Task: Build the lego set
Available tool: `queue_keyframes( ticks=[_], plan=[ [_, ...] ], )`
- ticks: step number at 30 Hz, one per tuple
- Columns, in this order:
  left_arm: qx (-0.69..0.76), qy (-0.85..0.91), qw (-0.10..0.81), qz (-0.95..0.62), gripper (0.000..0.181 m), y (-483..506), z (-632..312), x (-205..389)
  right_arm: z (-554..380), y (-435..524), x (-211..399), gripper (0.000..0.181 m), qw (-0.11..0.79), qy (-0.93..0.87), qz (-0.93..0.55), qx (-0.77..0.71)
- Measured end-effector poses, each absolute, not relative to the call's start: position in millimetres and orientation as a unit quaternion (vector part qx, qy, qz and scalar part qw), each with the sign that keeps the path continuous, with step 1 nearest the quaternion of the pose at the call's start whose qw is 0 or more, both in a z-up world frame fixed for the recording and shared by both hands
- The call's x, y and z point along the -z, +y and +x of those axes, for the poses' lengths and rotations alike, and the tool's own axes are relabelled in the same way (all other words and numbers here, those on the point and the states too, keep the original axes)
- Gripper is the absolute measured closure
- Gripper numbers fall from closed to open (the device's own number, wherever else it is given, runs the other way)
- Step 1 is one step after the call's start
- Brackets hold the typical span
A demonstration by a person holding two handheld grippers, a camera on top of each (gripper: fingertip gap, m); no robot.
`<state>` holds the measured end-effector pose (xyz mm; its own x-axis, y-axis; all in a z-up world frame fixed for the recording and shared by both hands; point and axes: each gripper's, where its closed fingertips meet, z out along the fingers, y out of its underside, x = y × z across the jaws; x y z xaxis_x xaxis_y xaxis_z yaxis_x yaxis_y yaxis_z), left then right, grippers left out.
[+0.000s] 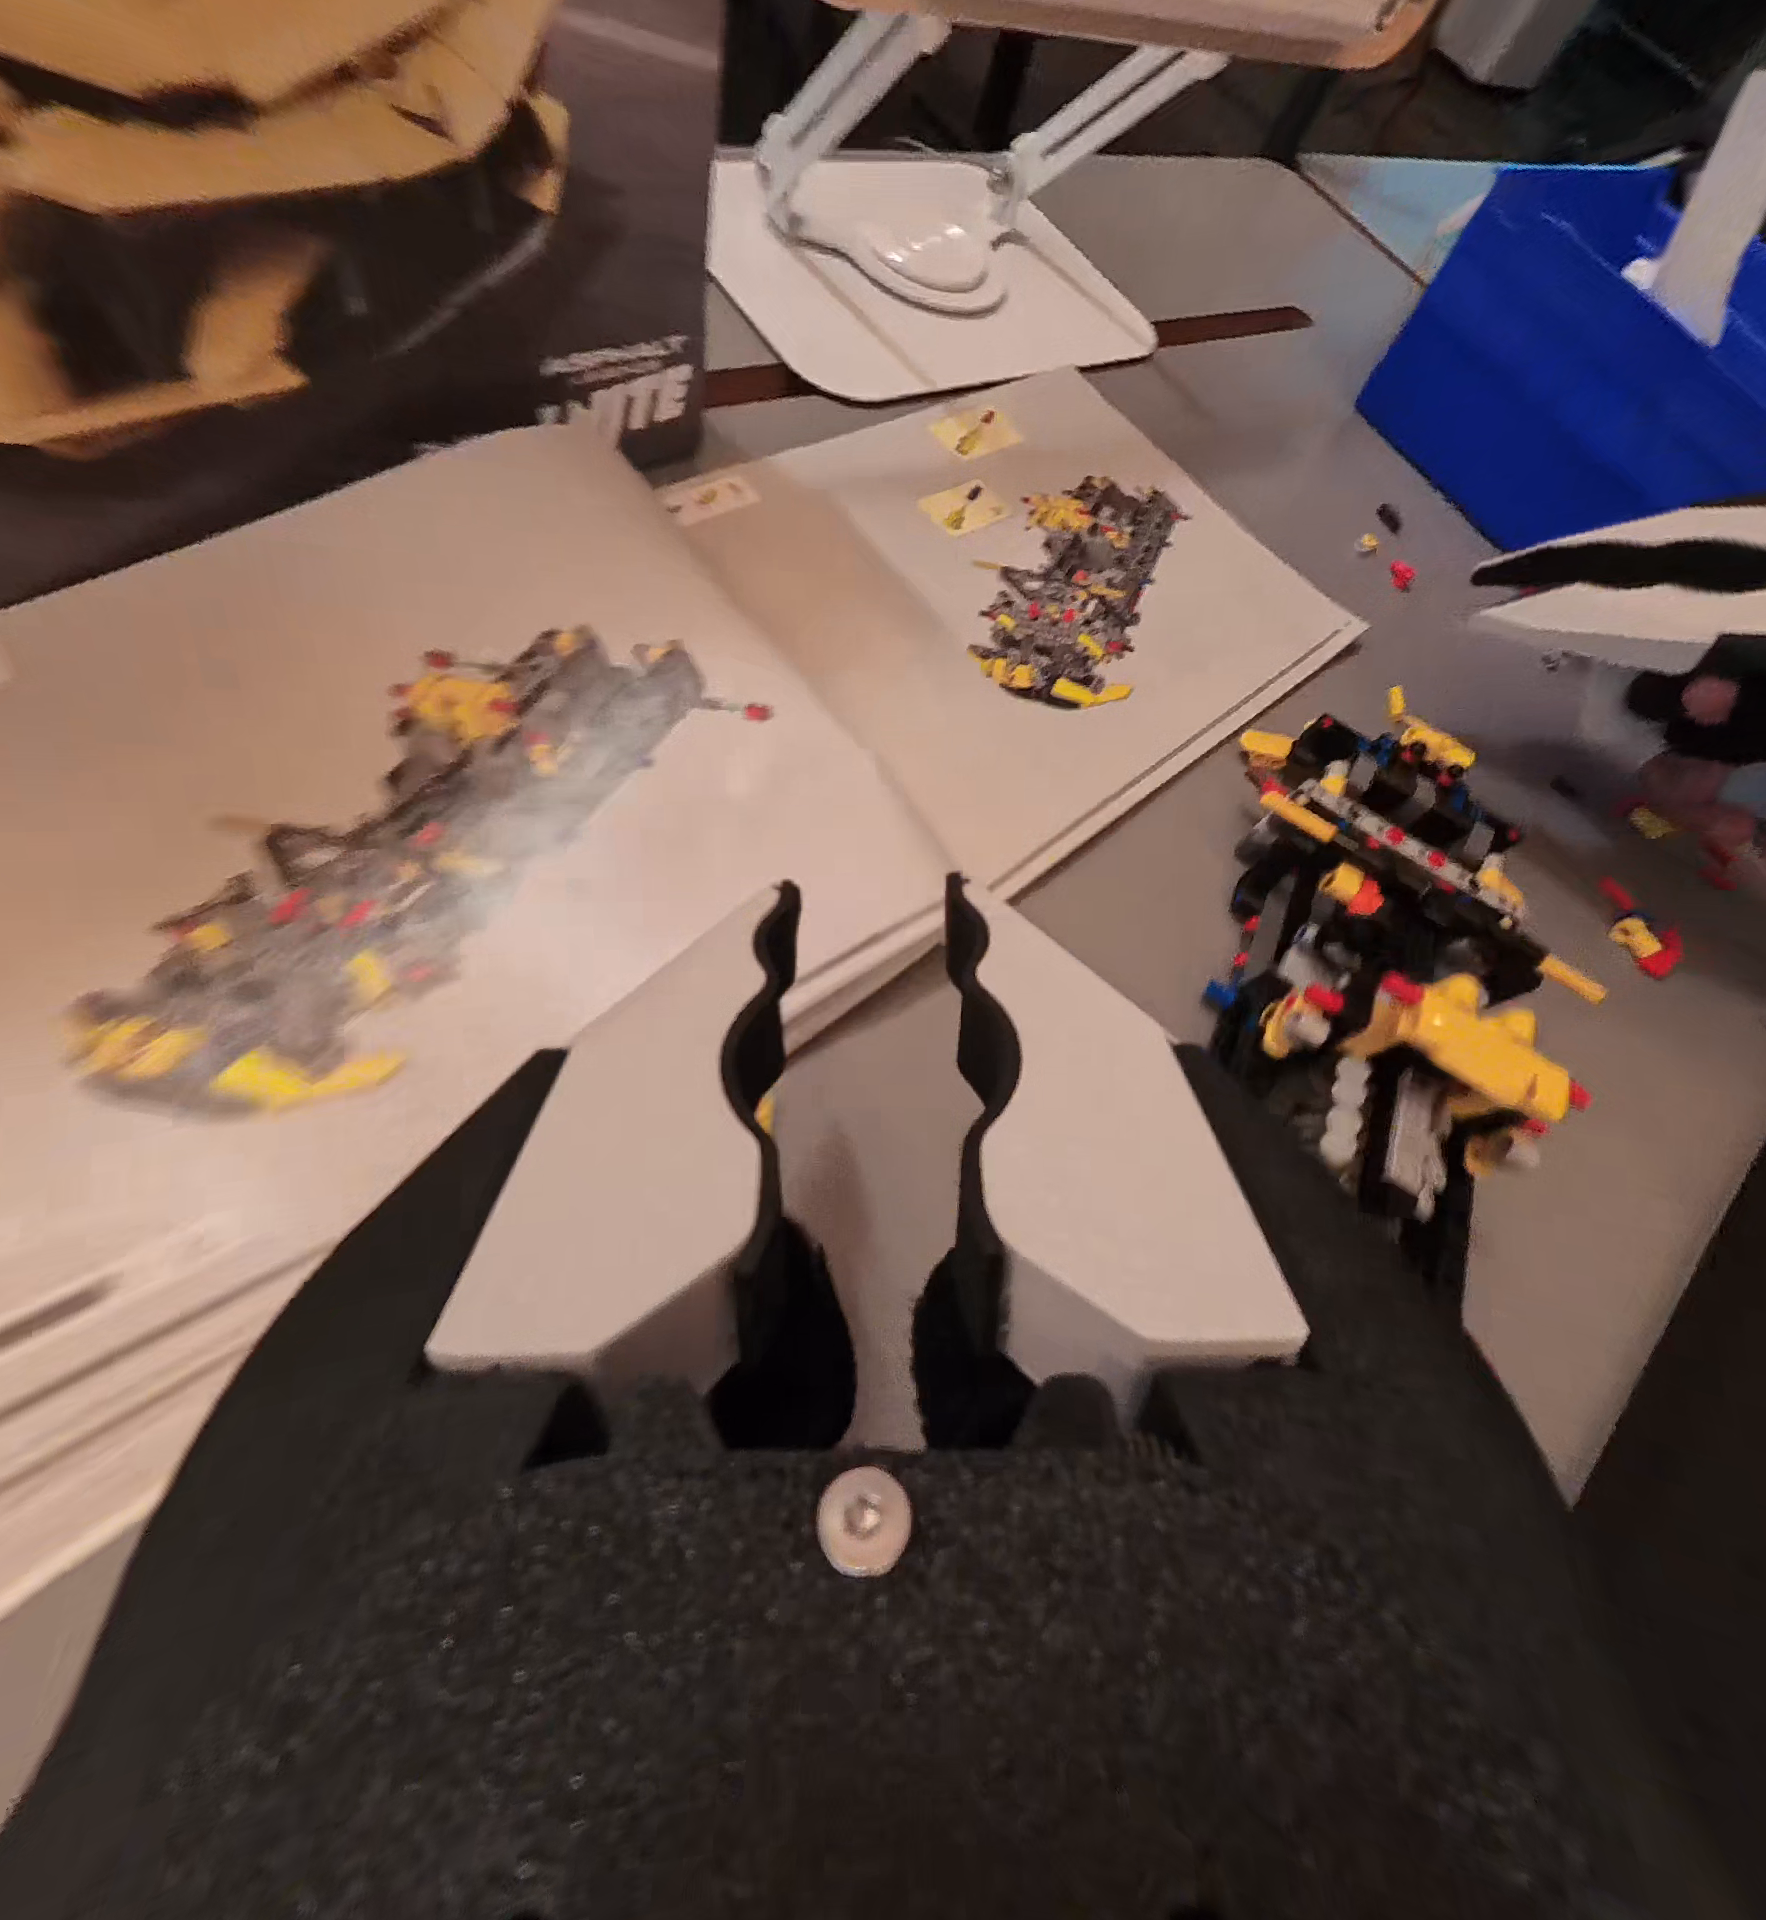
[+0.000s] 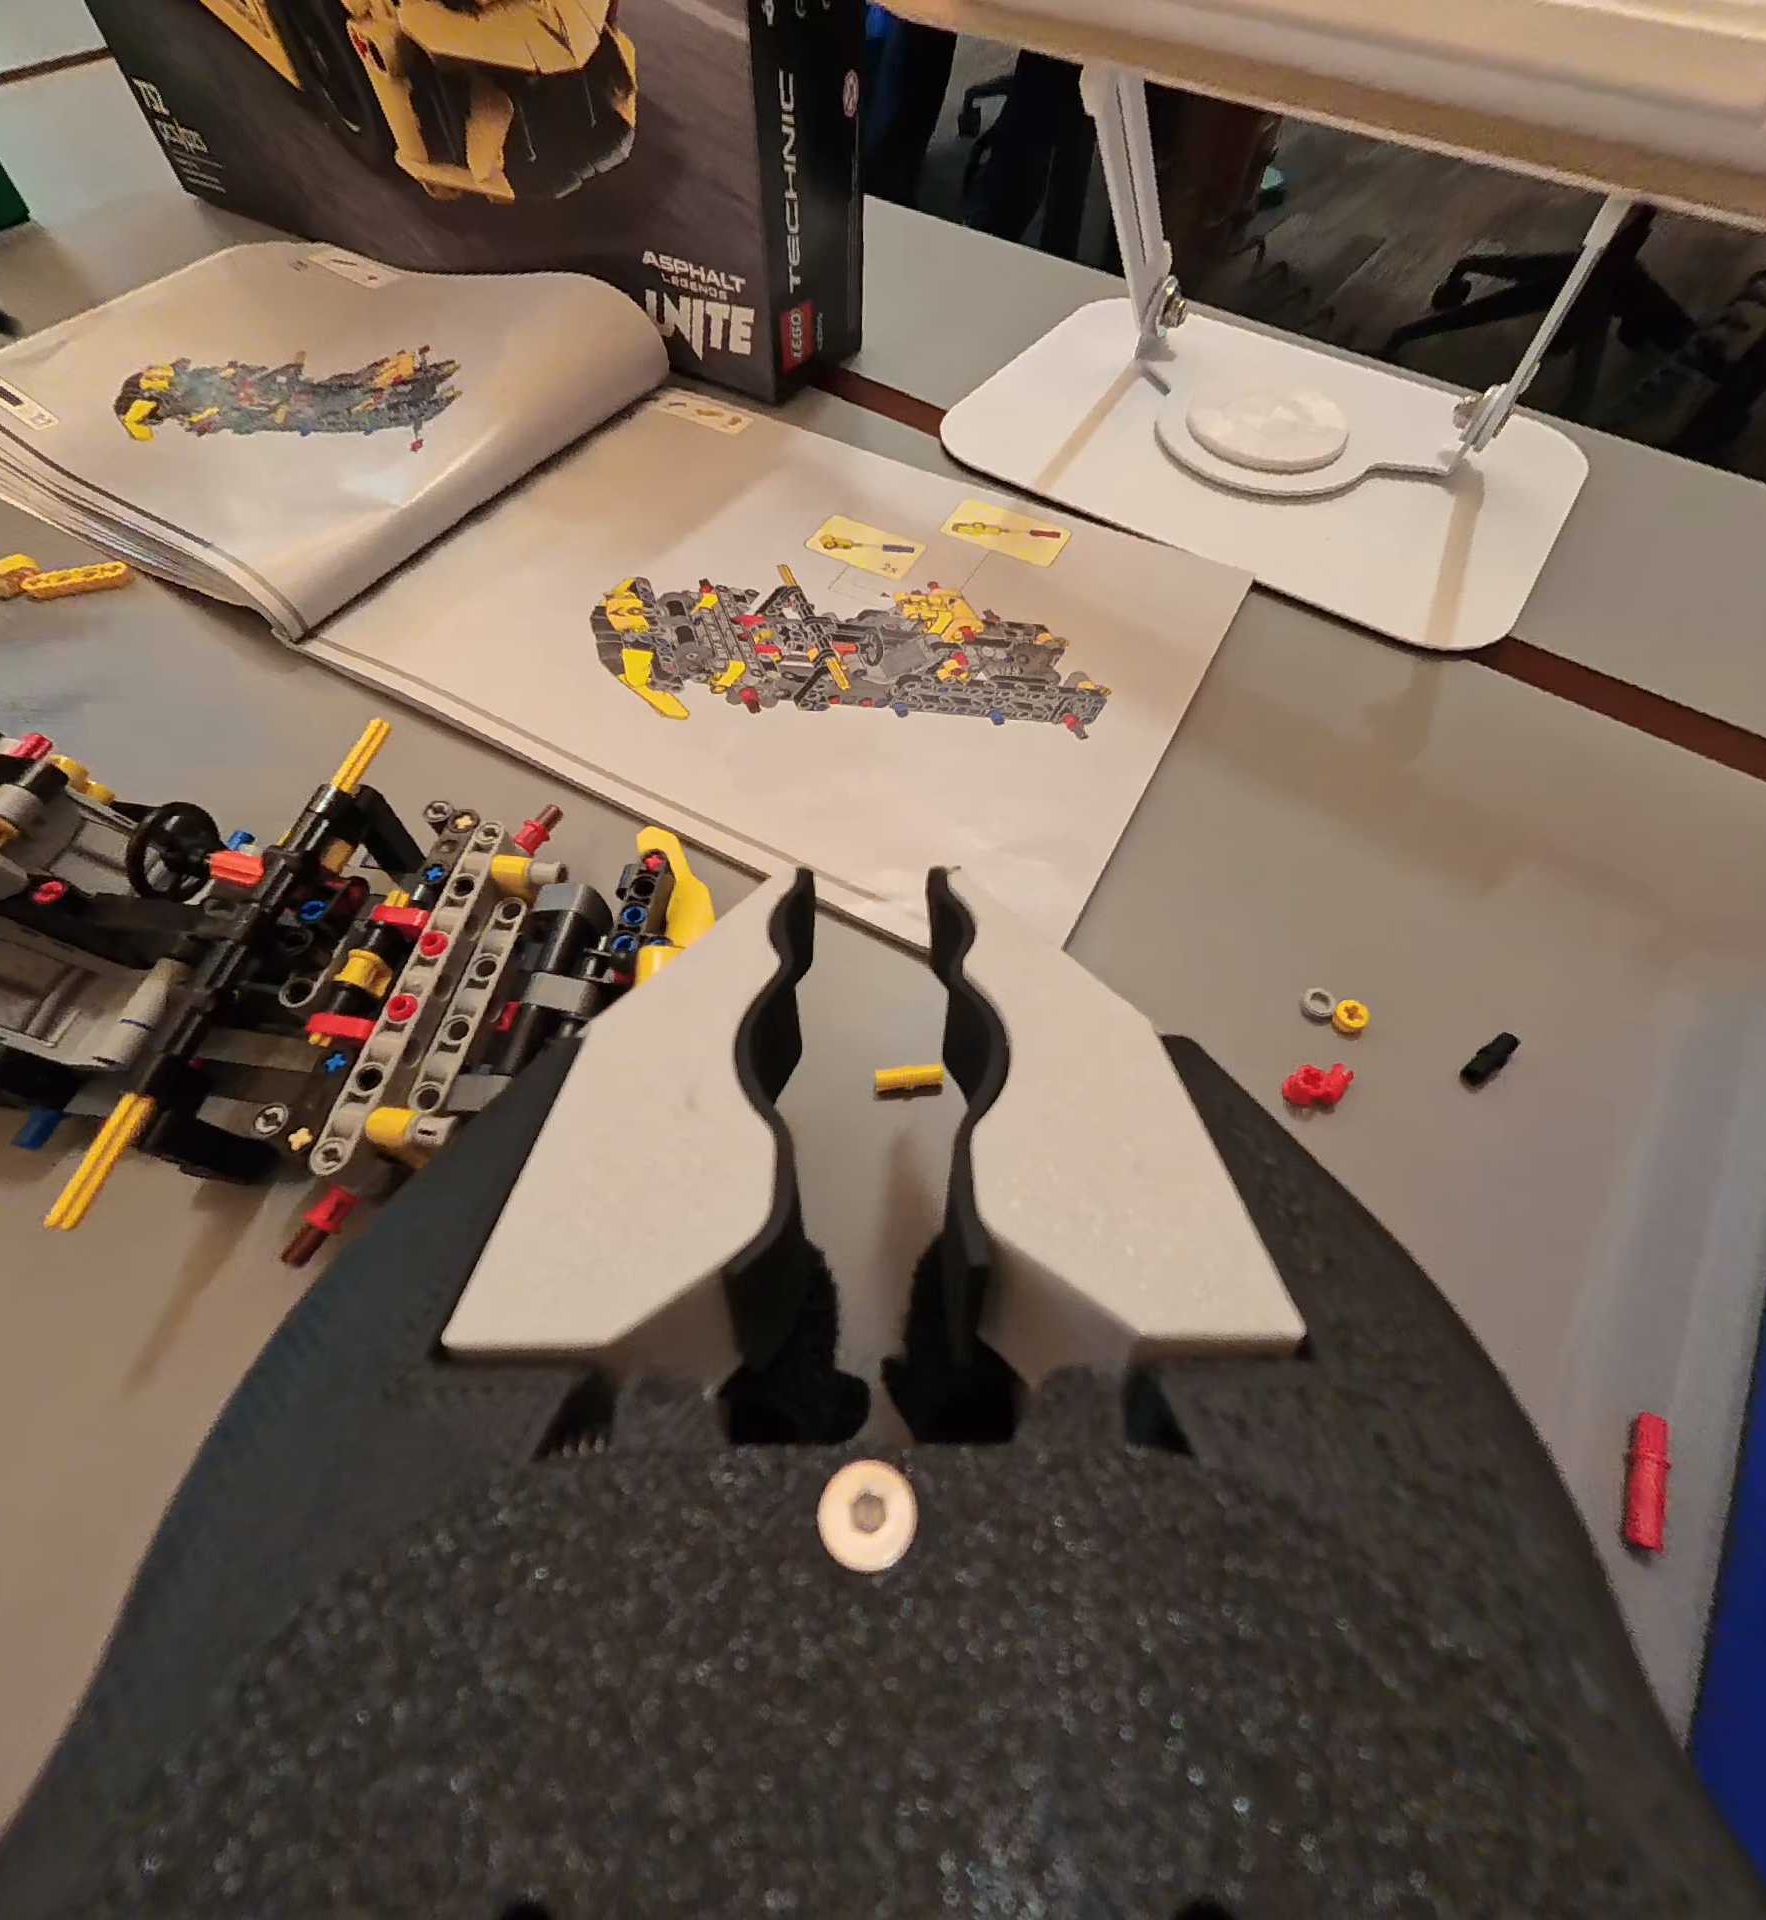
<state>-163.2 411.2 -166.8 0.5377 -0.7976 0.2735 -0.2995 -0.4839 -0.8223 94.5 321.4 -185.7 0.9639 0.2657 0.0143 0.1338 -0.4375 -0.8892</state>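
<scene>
The left gripper (image 1: 866,904) is held above the manual's (image 1: 546,748) edge, pointed forward and down, its jaws parted with nothing between them; the model (image 1: 1378,966) is seen on the table (image 1: 1222,447) to its right. The right gripper (image 2: 871,894) is angled down over the table, jaws likewise apart and empty; a yellow pin (image 2: 906,1078) is framed between its fingers (image 2: 671,1122) on the surface below, the model (image 2: 266,966) lying to its left and the box (image 2: 505,156) behind the manual (image 2: 754,644).

Both grippers (image 1: 866,894) (image 2: 871,883): grey wedge fingers (image 1: 640,1174), wavy black pads (image 2: 780,997), black textured body, silver center screw (image 2: 866,1514).
</scene>
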Motion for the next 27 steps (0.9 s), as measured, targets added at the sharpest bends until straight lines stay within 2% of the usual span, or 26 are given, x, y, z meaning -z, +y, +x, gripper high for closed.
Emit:
queue_keyframes(
  ticks=[1,4,9,10,11,14,17,22,27],
  plan=[
    [0.35,0.351,0.367,-0.787,0.153,409.5,-148.4,166.5,92.9,321.3,184.0,0.161,0.519,-0.119,-0.844,-0.067],
    [0.338,0.399,0.359,-0.773,0.153,405.6,-112.2,169.7,89.0,321.2,187.7,0.161,0.513,-0.129,-0.846,-0.065],
    [0.154,0.471,0.372,-0.785,0.155,462.5,-82.6,191.4,98.7,325.6,204.9,0.161,0.488,-0.139,-0.861,-0.026],
    [0.129,0.473,0.38,-0.784,0.16,479.2,-76.6,193.8,101.2,327.3,208.5,0.166,0.483,-0.137,-0.865,-0.026],
    [0.116,0.476,0.378,-0.785,0.17,492.8,-69.1,196.7,103.1,331.1,211.1,0.18,0.477,-0.135,-0.868,-0.027],
    [0.121,0.48,0.352,-0.794,0.181,519.4,-45.8,203.7,105.9,356.5,214.8,0.181,0.46,-0.147,-0.875,-0.019],
    [0.122,0.484,0.299,-0.814,0.181,524.8,-41.1,221.4,110.4,382.0,206.4,0.181,0.442,-0.195,-0.875,0.045],
    [0.094,0.483,0.3,-0.818,0.181,532.1,-60.6,237.2,114.9,395.7,241.8,0.181,0.366,-0.225,-0.901,0.047],
    [0.158,0.459,0.307,-0.818,0.181,529.7,-67.7,234.1,113.2,395.8,242.1,0.181,0.384,-0.207,-0.899,0.045]
  ],
)
